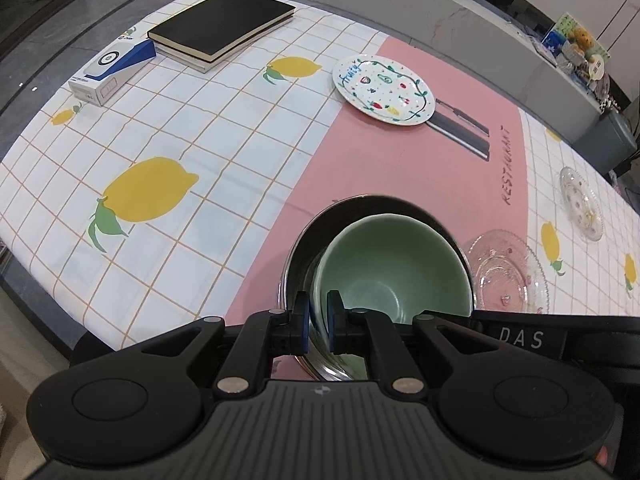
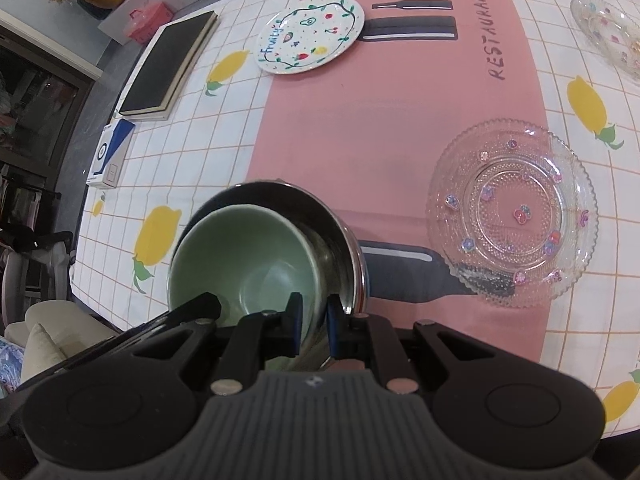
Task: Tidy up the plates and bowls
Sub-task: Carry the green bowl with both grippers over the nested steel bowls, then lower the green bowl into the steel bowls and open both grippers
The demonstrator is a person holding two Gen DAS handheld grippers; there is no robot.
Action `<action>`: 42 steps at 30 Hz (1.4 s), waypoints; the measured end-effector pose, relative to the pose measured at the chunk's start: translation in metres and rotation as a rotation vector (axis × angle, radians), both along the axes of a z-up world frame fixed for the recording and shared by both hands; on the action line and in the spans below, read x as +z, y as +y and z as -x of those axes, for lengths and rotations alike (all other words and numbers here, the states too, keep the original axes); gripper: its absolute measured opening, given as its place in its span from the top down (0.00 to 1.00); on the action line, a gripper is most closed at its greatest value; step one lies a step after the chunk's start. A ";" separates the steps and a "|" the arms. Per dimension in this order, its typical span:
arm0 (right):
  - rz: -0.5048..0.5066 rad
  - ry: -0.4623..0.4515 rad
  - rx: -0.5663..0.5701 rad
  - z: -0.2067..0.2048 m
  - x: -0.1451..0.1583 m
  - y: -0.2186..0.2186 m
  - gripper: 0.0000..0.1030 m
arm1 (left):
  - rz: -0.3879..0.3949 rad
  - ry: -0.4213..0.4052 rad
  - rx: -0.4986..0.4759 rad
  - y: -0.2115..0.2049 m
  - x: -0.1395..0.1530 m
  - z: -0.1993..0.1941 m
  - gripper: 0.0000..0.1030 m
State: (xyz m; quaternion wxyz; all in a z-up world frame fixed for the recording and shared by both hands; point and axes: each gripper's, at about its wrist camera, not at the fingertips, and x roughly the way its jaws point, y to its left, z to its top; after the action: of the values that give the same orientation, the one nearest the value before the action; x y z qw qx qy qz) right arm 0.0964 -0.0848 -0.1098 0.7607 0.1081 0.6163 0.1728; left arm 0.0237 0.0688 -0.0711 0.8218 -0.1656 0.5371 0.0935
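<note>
Two wrist views of one stacked pair. The green bowl [image 1: 390,264] sits tilted inside the steel bowl [image 1: 298,256], leaning toward one side of it, and both are over the pink strip of the bench [image 1: 248,140] near its front edge.

Left tongs [image 1: 317,322] — narrowed to a slim gap, pinching the near rim where the steel wall and the edge of the green bowl meet; one blue pad lies outside the steel wall, the other inside the green bowl. Whether both rims or only one lie between the pads cannot be told.

Right tongs [image 2: 314,322] — likewise drawn nearly together, pinching the steel bowl's rim on the opposite side, with the green bowl's wall just beside the inner finger.

Other ware on the bench: a white plate painted with fruit [image 2: 310,36] lies at the far end of the pink strip, beside a printed knife motif; a clear glass plate [image 2: 512,212] with small coloured flowers lies just beside the steel bowl, on the right tongs' side, partly over another printed knife; a second glass plate [image 2: 608,36] lies well apart, toward the far corner.

Off to the other side — a black notebook [image 1: 220,20] stacked on another book, with a white-and-blue box [image 1: 112,70] just beside it.
</note>
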 end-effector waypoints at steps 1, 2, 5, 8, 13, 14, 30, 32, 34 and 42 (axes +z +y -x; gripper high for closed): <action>0.006 0.000 0.002 0.000 -0.001 0.001 0.90 | -0.002 0.002 -0.001 0.000 -0.001 0.000 0.91; 0.008 -0.005 0.003 0.000 -0.001 0.001 0.90 | -0.005 0.000 -0.002 -0.001 -0.001 0.000 0.91; 0.016 -0.010 0.005 -0.001 0.000 0.003 0.89 | -0.010 0.000 -0.002 -0.001 -0.001 -0.001 0.91; 0.028 -0.023 0.019 0.000 0.003 0.007 0.83 | -0.006 0.004 -0.001 -0.001 -0.001 -0.003 0.90; 0.023 -0.028 0.022 0.000 0.006 0.007 0.77 | 0.013 0.007 0.002 0.001 -0.001 -0.003 0.87; 0.022 -0.031 0.023 0.000 0.007 0.008 0.75 | 0.018 0.005 0.004 0.002 -0.001 -0.003 0.87; 0.023 -0.201 0.034 0.010 0.050 -0.003 0.57 | -0.008 -0.102 0.011 0.001 0.024 0.001 0.73; 0.016 -0.228 0.027 0.012 0.055 -0.007 0.57 | -0.012 -0.142 -0.002 -0.002 0.030 0.003 0.71; 0.004 -0.246 0.015 0.013 0.059 -0.014 0.56 | -0.010 -0.177 -0.019 -0.005 0.036 0.003 0.68; -0.054 -0.364 -0.079 0.018 0.071 -0.061 0.52 | 0.032 -0.315 -0.145 -0.035 0.052 0.005 0.61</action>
State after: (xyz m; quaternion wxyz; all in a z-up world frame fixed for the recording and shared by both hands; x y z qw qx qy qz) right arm 0.0783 -0.1457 -0.0385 0.8627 0.1195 0.4588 0.1761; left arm 0.0192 0.0339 -0.0191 0.8976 -0.1523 0.4137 -0.0015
